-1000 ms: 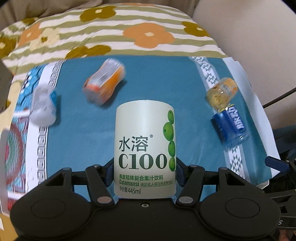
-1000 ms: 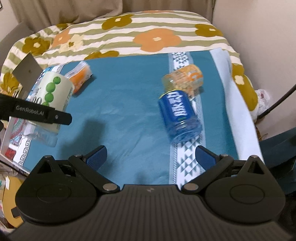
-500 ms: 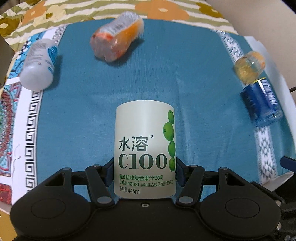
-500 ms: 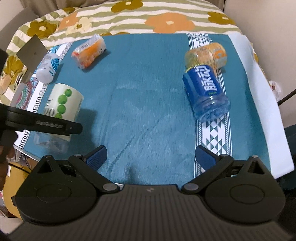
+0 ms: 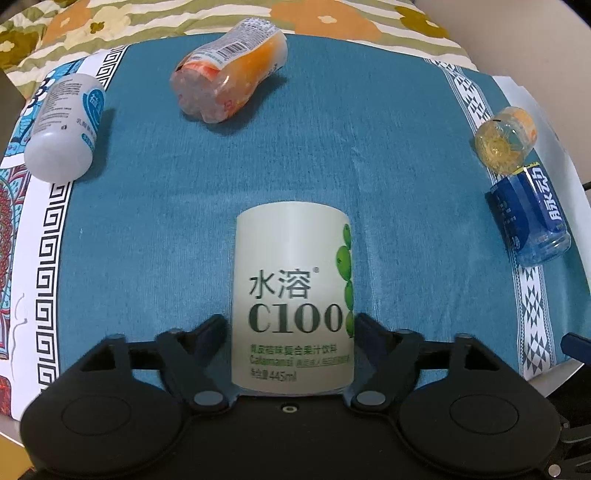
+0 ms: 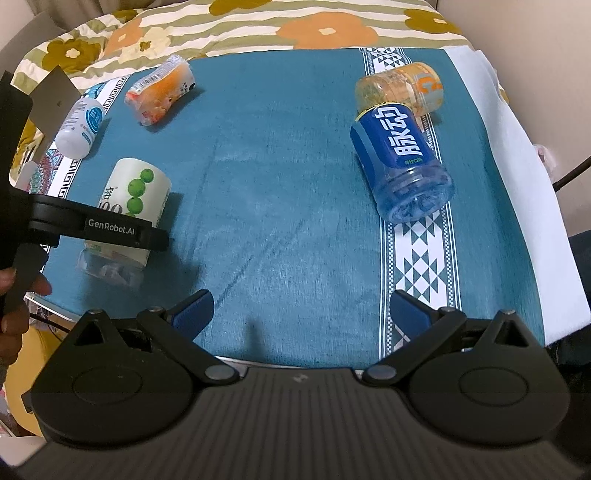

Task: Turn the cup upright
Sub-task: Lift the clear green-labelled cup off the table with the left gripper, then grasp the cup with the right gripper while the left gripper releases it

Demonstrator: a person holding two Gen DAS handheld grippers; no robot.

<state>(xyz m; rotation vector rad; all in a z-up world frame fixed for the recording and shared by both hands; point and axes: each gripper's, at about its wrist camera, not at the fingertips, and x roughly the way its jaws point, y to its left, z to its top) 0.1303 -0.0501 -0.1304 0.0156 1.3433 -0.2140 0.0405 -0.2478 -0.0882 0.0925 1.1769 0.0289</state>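
Note:
My left gripper (image 5: pixel 291 332) is shut on a pale green C100 cup (image 5: pixel 291 295), cut from a bottle, and holds it upright. In the right wrist view the same cup (image 6: pixel 133 199) stands at the left over the teal cloth with the left gripper's finger (image 6: pixel 110 230) across it; its clear base looks close to the cloth, contact unclear. My right gripper (image 6: pixel 301 314) is open and empty, low over the cloth's near edge. A blue cup (image 6: pixel 402 162) lies on its side ahead of it to the right.
An orange cup (image 6: pixel 402 88) lies on its side behind the blue one. An orange-labelled cup (image 5: pixel 229 85) and a white cup (image 5: pixel 64 125) lie at the far left. The teal cloth (image 6: pixel 277 166) covers a table, with a flowered blanket (image 6: pixel 258 26) behind.
My left gripper has lowered and tilted down with the C100 cup, bringing it close to the cloth. My right gripper has also pitched down and come closer to the cloth.

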